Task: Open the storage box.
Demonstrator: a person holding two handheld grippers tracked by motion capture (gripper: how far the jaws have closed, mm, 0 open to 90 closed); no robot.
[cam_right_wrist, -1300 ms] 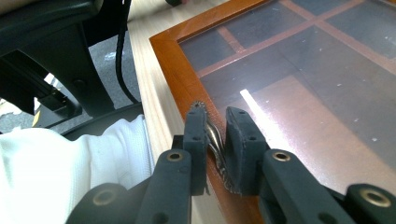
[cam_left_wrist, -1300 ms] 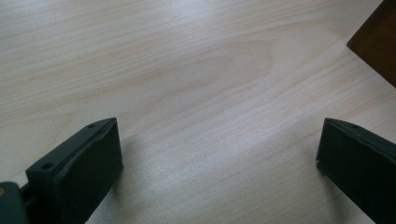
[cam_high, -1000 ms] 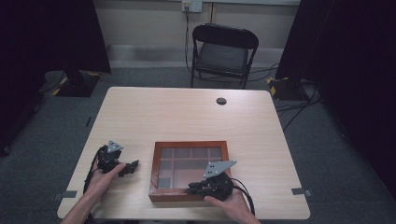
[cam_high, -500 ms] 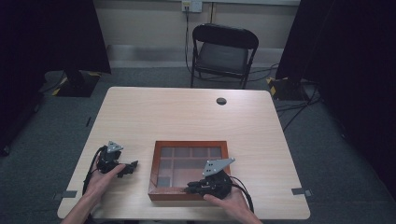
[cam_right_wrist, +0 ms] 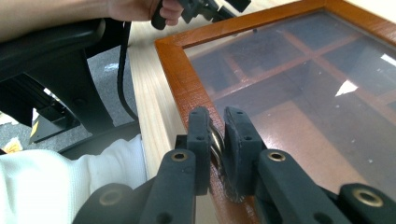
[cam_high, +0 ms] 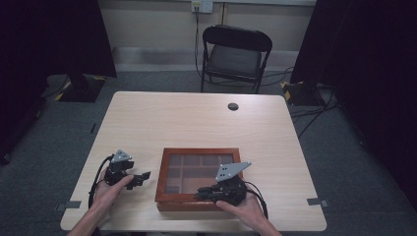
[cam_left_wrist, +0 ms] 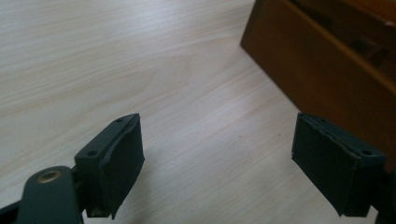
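Observation:
A brown wooden box [cam_high: 199, 152] with a glass lid over several compartments lies at the table's near edge. My right gripper [cam_high: 201, 192] is at the box's front rim, its jaws shut on a small ribbed metal knob [cam_right_wrist: 216, 142] on the lid frame [cam_right_wrist: 173, 60]. My left gripper [cam_high: 145, 176] rests on the table just left of the box, pointing toward the box side [cam_left_wrist: 317, 70]. The left gripper [cam_left_wrist: 217, 140] is open; its jaws have just been closing a little, with only bare tabletop between them. In the right gripper view, the left gripper [cam_right_wrist: 205, 7] appears beyond the box's far corner.
The light wooden table [cam_high: 196, 123] has a round dark cable hole [cam_high: 233, 106] near its far edge. A black folding chair [cam_high: 235, 54] stands behind the table. A white sleeve [cam_right_wrist: 70, 186] lies beside the right gripper.

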